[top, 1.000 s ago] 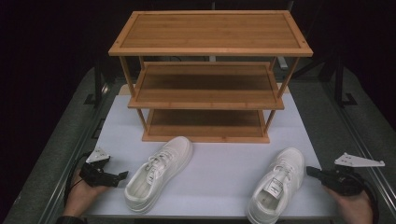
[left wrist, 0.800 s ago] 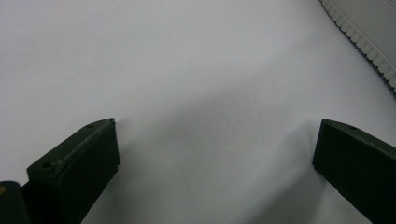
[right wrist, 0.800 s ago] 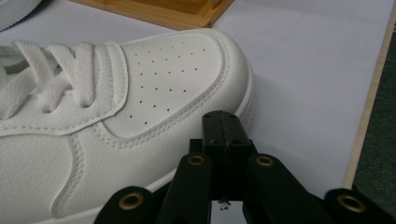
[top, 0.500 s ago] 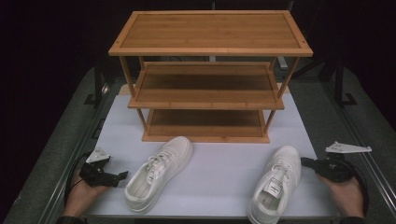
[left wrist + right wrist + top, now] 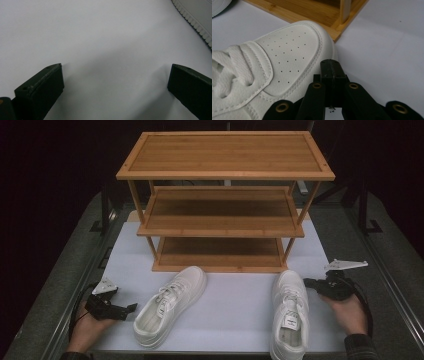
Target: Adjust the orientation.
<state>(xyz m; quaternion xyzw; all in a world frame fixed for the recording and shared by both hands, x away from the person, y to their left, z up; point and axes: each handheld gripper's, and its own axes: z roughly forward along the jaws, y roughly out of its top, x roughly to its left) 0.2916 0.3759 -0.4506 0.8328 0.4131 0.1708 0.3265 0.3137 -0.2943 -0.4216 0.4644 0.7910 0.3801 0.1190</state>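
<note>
Two white sneakers lie on the white mat [image 5: 235, 305] in front of a three-tier bamboo rack [image 5: 225, 205]. The right gripper [image 5: 308, 283] has its jaws pressed together with nothing between them, and its tip sits against the outer side of the right sneaker [image 5: 289, 312] near the toe (the perforated toe cap rises just beyond the closed jaws in the right gripper view). Just past that toe stands the rack's bottom shelf with a corner post. The left gripper [image 5: 131, 307] rests low on the mat, jaws spread wide and empty, bare mat between them. The left sneaker [image 5: 172, 304] lies just beside its tip, not touching, toe angled toward the rack.
</note>
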